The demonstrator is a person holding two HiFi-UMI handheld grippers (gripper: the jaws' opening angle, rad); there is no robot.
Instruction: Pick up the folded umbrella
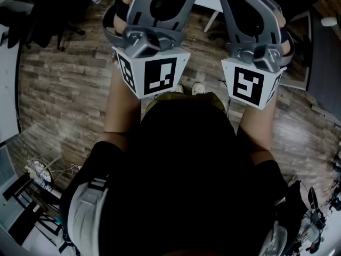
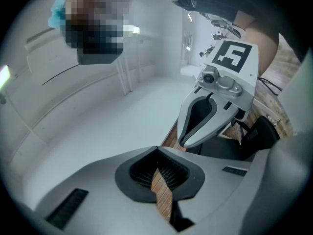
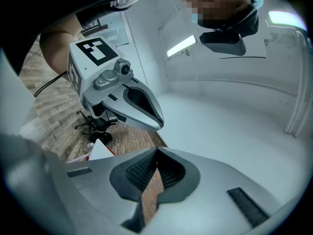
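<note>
A: Tongs status?
B: Left tongs [image 2: 157, 151] closed, empty. Right tongs [image 3: 156, 151] closed, empty. Held up at 11 and 1 o'clock in head view, above wood floor [image 1: 58, 89].
A: Folded umbrella?
B: Appeared in no view; position relative to tongs unknown.
A: Handling?
B: Probably light, slippery soft fabric over stiff core. Best gripped mid-body or at handle.

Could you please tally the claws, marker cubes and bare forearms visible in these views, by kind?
Claws: 2, left claw and right claw, both shut and empty.
Marker cubes: 2, left marker cube and right marker cube.
Bare forearms: 2, left forearm and right forearm.
Total: 6.
</note>
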